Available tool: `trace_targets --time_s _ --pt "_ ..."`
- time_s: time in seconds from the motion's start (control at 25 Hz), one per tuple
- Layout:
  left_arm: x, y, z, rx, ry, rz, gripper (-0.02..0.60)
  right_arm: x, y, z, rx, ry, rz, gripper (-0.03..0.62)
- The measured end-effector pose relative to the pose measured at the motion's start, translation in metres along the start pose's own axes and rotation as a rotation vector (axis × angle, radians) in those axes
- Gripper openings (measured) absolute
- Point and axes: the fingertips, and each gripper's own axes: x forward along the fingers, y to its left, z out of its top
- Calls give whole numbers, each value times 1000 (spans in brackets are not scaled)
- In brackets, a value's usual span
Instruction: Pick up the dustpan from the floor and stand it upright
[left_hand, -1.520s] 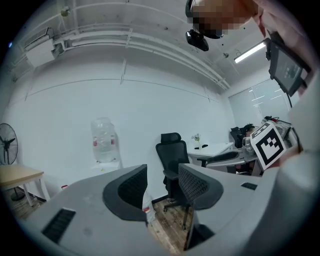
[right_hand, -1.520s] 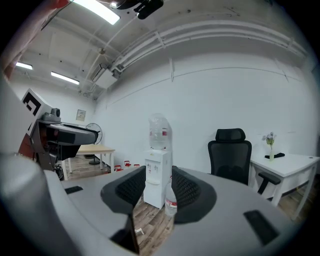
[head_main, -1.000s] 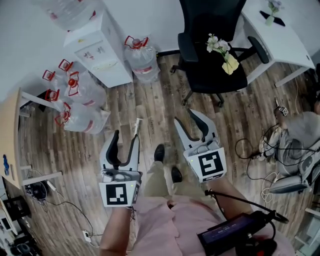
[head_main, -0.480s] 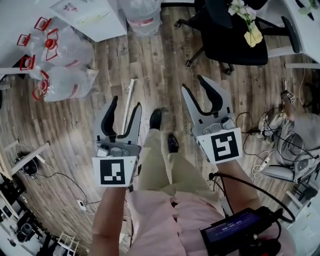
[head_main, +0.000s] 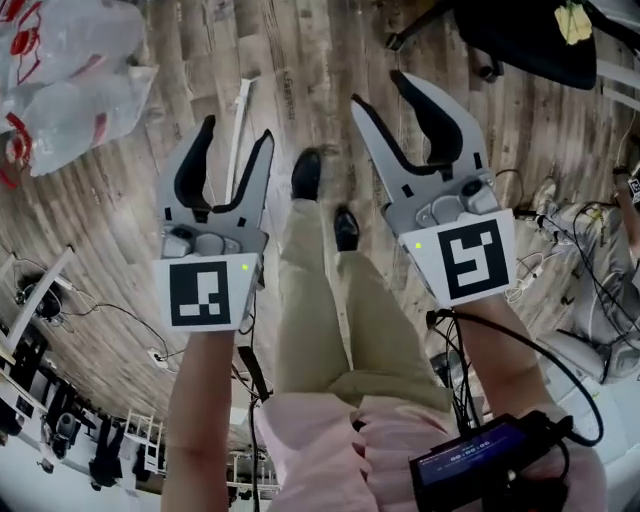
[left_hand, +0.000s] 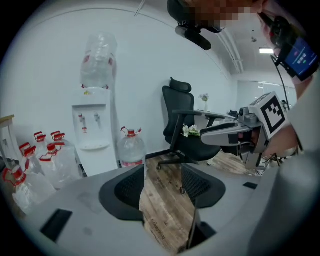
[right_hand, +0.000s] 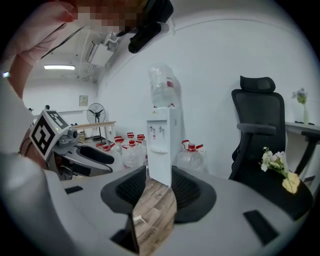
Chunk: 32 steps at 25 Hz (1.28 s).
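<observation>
A long white handle (head_main: 240, 115) lies on the wooden floor; it seems to be the dustpan's, and its lower end is hidden behind my left gripper (head_main: 237, 128). That gripper is open and empty, held in the air above the handle. In the left gripper view a thin dark rod (left_hand: 193, 227) shows low between the jaws of the left gripper (left_hand: 162, 185). My right gripper (head_main: 377, 88) is open too, with nothing in it, to the right of the person's shoes (head_main: 306, 172). The right gripper view shows only floor between the jaws of the right gripper (right_hand: 152, 187).
Big water jugs (head_main: 60, 70) lie at the upper left. A black office chair (head_main: 530, 40) with flowers (head_main: 572, 20) on its seat stands at the upper right. Cables (head_main: 590, 270) trail at the right. A white water dispenser (left_hand: 92, 130) stands against the wall.
The head view has tipped further down, so the floor, jugs and chair slid toward the top. Both grippers look larger and nearer. Both stay open and empty.
</observation>
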Motion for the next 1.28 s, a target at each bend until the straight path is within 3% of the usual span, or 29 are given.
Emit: trace_targets --time_s 0.52,1.28 --pt "99 54 -159 -19 123 -25 249 80 13 -125 63 45 30 160" --pt "184 102 -334 -11 284 -33 264 94 19 -265 93 130 18 160"
